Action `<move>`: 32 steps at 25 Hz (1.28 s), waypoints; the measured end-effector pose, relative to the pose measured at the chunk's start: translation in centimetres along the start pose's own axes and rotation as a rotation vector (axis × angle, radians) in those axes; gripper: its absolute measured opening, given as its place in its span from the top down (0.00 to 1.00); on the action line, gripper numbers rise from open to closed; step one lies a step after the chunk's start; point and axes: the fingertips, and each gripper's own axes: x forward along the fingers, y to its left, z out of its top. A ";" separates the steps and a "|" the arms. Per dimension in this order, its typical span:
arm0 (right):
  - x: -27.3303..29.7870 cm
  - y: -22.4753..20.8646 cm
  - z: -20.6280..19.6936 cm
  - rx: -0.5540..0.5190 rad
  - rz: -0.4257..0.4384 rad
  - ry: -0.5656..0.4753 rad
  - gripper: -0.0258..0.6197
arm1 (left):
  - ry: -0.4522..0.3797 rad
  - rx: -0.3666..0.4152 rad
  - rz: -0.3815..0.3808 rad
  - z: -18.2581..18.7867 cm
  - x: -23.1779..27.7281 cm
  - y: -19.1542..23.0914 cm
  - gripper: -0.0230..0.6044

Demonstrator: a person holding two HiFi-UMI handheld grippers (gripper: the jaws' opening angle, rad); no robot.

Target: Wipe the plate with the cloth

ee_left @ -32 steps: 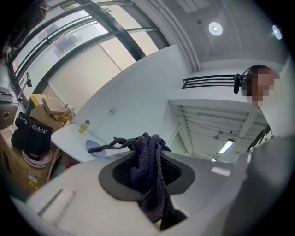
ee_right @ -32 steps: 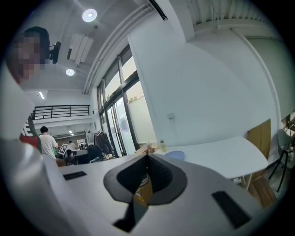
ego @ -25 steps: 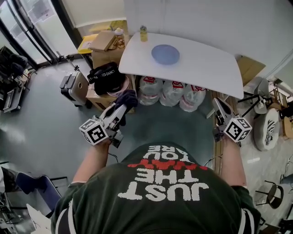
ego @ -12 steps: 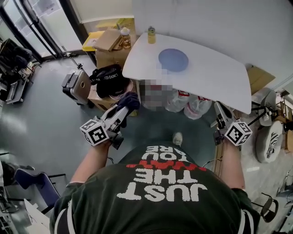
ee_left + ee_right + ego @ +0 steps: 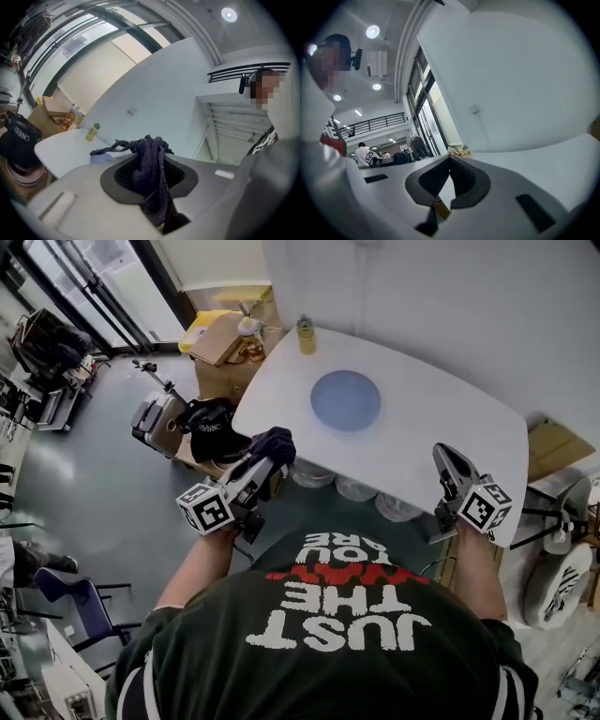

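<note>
A round blue plate (image 5: 346, 399) lies on the white table (image 5: 441, 427), towards its far side. My left gripper (image 5: 266, 459) hovers at the table's near left edge, shut on a dark navy cloth (image 5: 275, 442) that bunches out past the jaws. In the left gripper view the cloth (image 5: 151, 161) is pinched between the jaws and hangs over them. My right gripper (image 5: 443, 456) is over the table's near right edge, short of the plate, shut with nothing in it. In the right gripper view its fingertips (image 5: 450, 160) meet over the white tabletop.
A small yellow bottle (image 5: 306, 336) stands at the table's far left corner. Cardboard boxes (image 5: 223, 337), a black bag (image 5: 210, 420) and a grey case (image 5: 156, 424) sit on the floor left of the table. Large water bottles (image 5: 357, 488) lie under it.
Both grippers have travelled forward from over the floor to the table's near edge. The cloth stays pinched in the left one, and the right one stays shut.
</note>
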 end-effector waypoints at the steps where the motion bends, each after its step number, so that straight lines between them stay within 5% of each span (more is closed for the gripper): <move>1: 0.5 -1.5 0.5 0.000 0.012 0.009 0.96 | 0.000 -0.001 0.012 0.1 1.6 0.0 0.81; 13: 7.7 -9.6 -2.8 0.051 0.010 0.150 0.96 | 0.120 0.047 0.075 1.7 12.4 5.4 0.81; 27: 17.6 -12.7 -12.0 0.242 -0.289 0.349 0.95 | 0.380 0.030 -0.159 2.2 19.4 16.6 0.81; 32: 19.4 -12.8 -14.4 0.289 -0.315 0.374 0.95 | 0.455 0.051 -0.141 0.8 20.7 19.4 0.81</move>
